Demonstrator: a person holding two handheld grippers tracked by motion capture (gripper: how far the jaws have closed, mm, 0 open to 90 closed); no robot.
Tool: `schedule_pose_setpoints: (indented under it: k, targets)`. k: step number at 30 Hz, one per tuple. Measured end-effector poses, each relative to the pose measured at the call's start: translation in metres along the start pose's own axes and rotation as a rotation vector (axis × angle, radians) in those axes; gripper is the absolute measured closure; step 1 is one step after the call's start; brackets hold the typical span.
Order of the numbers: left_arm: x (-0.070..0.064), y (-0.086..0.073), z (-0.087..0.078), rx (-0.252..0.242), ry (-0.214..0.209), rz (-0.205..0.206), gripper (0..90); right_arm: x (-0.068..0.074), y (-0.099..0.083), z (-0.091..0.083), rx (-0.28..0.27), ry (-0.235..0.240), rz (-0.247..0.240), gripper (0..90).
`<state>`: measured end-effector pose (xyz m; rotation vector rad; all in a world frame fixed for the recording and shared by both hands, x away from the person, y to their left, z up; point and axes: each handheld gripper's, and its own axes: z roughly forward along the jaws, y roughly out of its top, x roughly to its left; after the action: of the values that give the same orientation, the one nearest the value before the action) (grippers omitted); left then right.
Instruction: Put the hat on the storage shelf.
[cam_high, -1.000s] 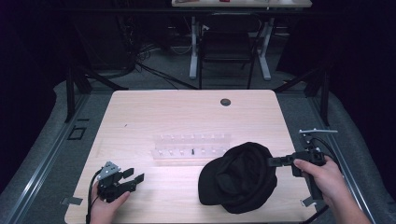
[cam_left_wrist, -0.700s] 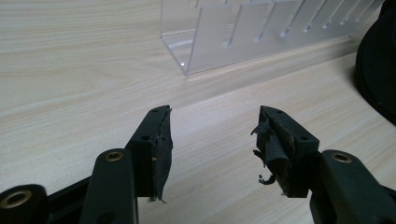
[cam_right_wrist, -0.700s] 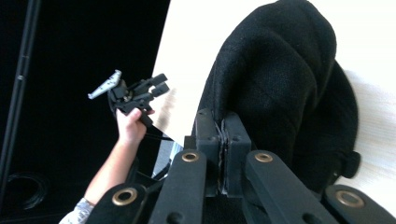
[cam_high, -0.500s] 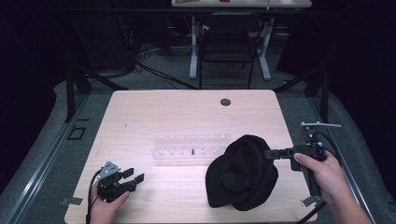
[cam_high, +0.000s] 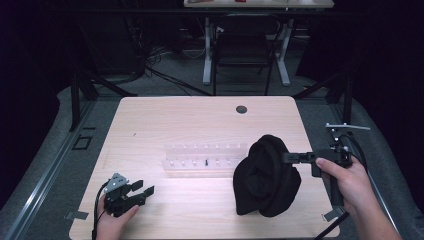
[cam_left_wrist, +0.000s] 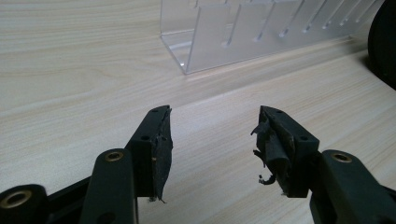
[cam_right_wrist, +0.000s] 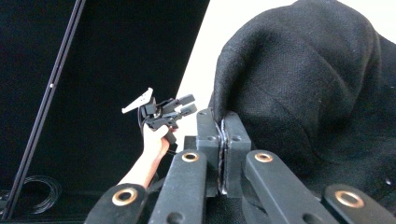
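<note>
in the high view a black knit hat sits bunched on the right half of the table, its near edge resting on the wood and its far side lifted into a soft peak. the right gripper comes in from the right, held level in the person's hand, and its tips meet the hat's right edge. just left of the hat stands a clear slotted rack, touching or nearly touching the fabric; i cannot tell which. the left gripper rests low at the near left corner, well apart from the hat.

in the left gripper view the two jaws stand apart with nothing between them, worn pads facing bare wood. the rack lies ahead, and a sliver of the hat shows at the right edge.

in the right gripper view the jaws are pressed together on a thin fold of the hat, pinching its edge. the rest of the fabric bulges above and to the right. farther off, the left gripper shows in the other hand.

the hat looks light, soft and limp, so it will likely sag and drape from any one pinch point. the rim seems the better place to hold, since a fold of thicker edge should slip less than loose crown fabric.
</note>
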<state>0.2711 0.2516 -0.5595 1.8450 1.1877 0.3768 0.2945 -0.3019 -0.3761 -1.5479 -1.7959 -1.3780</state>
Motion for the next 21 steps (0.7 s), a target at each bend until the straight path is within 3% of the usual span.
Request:
schedule_pose_setpoints:
  k: [21]
  targets:
    - [0.0,0.0,0.0,-0.003,-0.001,0.001,45.5,0.027,0.016,-0.019,-0.068,0.008,-0.032,88.4]
